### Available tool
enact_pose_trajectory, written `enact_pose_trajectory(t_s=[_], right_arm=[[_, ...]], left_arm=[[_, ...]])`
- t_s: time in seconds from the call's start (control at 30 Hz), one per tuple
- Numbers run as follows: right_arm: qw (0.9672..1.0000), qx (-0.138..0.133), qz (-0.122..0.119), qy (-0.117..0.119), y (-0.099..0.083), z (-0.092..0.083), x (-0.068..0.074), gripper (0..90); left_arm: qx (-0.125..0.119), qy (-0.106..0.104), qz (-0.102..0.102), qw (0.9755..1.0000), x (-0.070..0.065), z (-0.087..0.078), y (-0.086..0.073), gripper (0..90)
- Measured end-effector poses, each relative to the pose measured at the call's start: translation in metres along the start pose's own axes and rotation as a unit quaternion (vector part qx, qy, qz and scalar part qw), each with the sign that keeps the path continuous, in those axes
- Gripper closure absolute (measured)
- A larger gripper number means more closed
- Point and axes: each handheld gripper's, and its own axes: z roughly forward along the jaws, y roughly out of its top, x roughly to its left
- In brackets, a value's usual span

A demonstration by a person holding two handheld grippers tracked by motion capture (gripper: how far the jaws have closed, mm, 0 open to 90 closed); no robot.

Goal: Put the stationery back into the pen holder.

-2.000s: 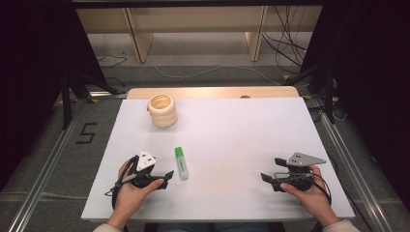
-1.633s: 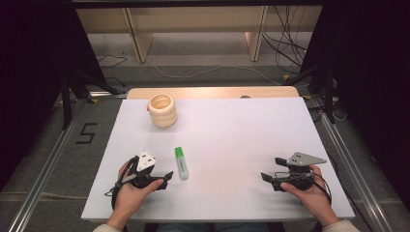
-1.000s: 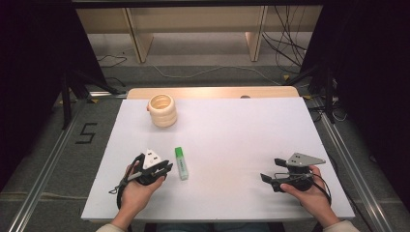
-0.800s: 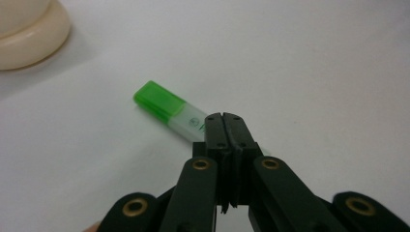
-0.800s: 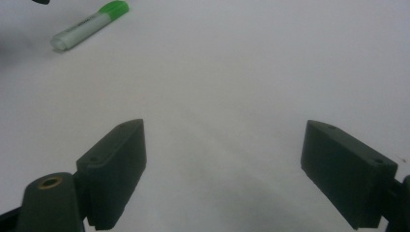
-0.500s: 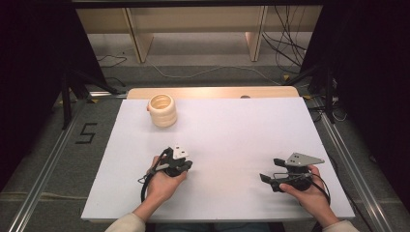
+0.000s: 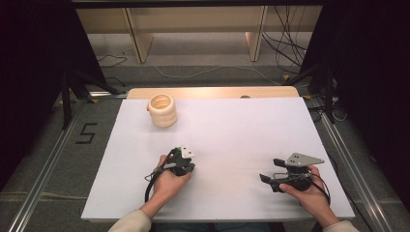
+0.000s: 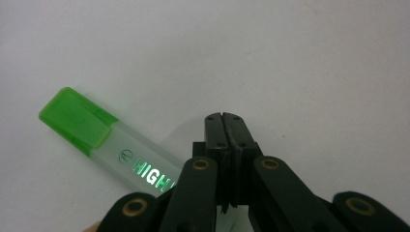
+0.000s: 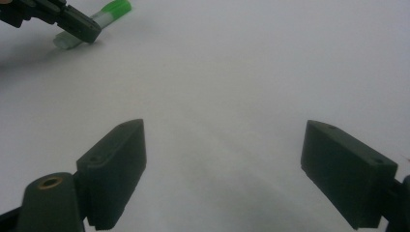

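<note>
Two grippers were in my hands at the white table (image 7: pixel 232 125), and one small thing mattered: a green highlighter (image 8: pixel 104 140) lying flat on the tabletop near my side, left of centre. My left gripper (image 8: pixel 223 118) hung right over it with its jaws pressed together and nothing between them; in the left gripper view the pen's frosted barrel ran under the gripper's linkage, its green cap poking out to the upper left, the closed tips beside the barrel and not around it. From the high view the left gripper (image 7: pixel 183 162) hid most of the pen, with just a speck of green at its far edge. My right gripper (image 9: pixel 222 159) sat low over bare table with its jaws spread wide, well apart from the pen, which showed small at the top left of the right gripper view. In the high view it rested at the near right of the table (image 7: pixel 283 178).

I judged the highlighter light and stiff, a smooth plastic tube likely to roll or skid if nudged from one side. The barrel's middle, across its width, looked the sound place to grip; the cap might pull off. A cream ringed cup (image 7: pixel 162 110) stood far back on the left, well clear.
</note>
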Motion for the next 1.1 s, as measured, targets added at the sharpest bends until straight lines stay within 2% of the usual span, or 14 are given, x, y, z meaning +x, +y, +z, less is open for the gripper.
enact_pose_trajectory(t_s=[0.33,0.47,0.6,0.67,0.8,1.1], right_arm=[[1.0,0.0,-0.002,0.0,0.0,-0.001,0.0,17.3],[1.0,0.001,-0.002,0.0,0.0,-0.001,0.0,17.3],[1.0,0.001,0.0,0.0,0.0,-0.001,0.0,17.3],[1.0,0.001,0.001,0.0,0.0,-0.002,0.0,17.3],[1.0,0.001,0.001,-0.001,0.0,-0.002,-0.001,17.3],[1.0,0.002,-0.002,-0.001,0.0,-0.002,-0.001,17.3]], left_arm=[[0.014,-0.005,-0.001,0.9999,0.001,-0.003,-0.002,89.7],[0.028,-0.008,-0.001,0.9996,0.003,-0.007,-0.004,89.7],[0.035,-0.013,-0.016,0.9992,0.008,-0.013,-0.011,89.7],[0.047,-0.014,-0.018,0.9987,0.011,-0.018,-0.015,89.7],[0.055,-0.013,-0.027,0.998,0.018,-0.024,-0.02,89.7],[0.077,0.014,-0.041,0.9961,0.039,-0.037,-0.034,89.6]])
